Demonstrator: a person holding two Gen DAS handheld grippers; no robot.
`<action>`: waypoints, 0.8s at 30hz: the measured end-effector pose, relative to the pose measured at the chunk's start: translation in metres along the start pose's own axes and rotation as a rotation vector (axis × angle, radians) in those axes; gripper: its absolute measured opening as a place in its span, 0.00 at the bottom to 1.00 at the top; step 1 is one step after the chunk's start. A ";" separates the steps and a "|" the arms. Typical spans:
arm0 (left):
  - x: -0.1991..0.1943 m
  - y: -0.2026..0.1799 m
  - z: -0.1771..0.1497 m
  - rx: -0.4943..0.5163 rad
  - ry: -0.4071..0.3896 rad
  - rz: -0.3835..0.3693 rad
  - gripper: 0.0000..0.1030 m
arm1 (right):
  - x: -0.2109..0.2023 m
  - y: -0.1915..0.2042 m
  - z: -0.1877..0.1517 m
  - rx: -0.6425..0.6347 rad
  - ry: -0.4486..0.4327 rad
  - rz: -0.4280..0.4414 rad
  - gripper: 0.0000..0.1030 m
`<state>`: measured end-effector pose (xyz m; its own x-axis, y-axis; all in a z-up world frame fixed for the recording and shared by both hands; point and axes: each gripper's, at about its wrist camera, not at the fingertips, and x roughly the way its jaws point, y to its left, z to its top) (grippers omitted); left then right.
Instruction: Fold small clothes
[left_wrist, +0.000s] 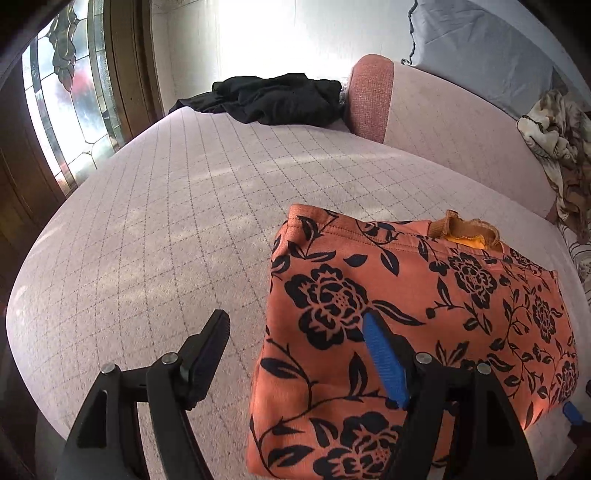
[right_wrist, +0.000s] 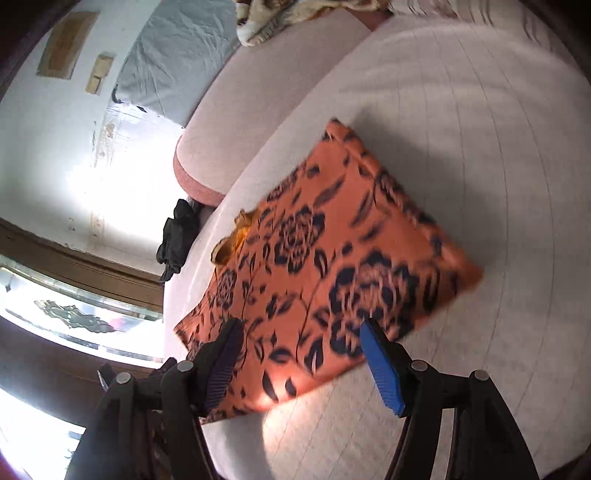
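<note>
- A pale quilted sofa seat (left_wrist: 166, 221) is filling both views, its grid stitching running across the frame, with one pink-ended armrest (left_wrist: 369, 99) sitting at the upper right of the left wrist view.
- One stained-glass window (left_wrist: 62, 110) is glowing at the upper left of that view.
- One orange floral garment (left_wrist: 406, 314) is lying folded into a neat rectangle on the seat, taking up the lower right of the left wrist view and the centre of the right wrist view (right_wrist: 332, 258), where it is showing blurred.
- One dark garment (left_wrist: 277, 98) is lying crumpled at the top centre, well apart from the folded one.
- One patterned blanket (left_wrist: 557, 147) is bunching at the right edge.
- The left gripper (left_wrist: 295, 336) is standing wide, nothing clamped; its blue finger is hovering over the floral fabric, the black one over bare seat.
- The right gripper (right_wrist: 301, 339) is also gaping wide over the garment's near edge, pads gripping nothing.
</note>
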<state>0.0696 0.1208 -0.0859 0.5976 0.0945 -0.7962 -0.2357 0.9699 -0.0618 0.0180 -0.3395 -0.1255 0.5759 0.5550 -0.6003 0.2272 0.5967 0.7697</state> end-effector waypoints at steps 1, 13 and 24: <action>-0.007 -0.001 -0.007 0.006 -0.013 -0.018 0.73 | 0.002 -0.001 -0.010 0.023 0.017 0.033 0.68; 0.014 0.018 -0.029 0.021 0.089 0.094 0.79 | 0.026 0.014 0.023 0.025 -0.043 0.089 0.73; -0.007 0.002 -0.028 0.038 0.078 0.063 0.79 | 0.009 -0.046 -0.005 0.287 -0.068 0.076 0.76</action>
<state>0.0430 0.1157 -0.0972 0.5204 0.1394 -0.8425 -0.2407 0.9705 0.0119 0.0094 -0.3592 -0.1676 0.6489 0.5457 -0.5303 0.3888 0.3613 0.8475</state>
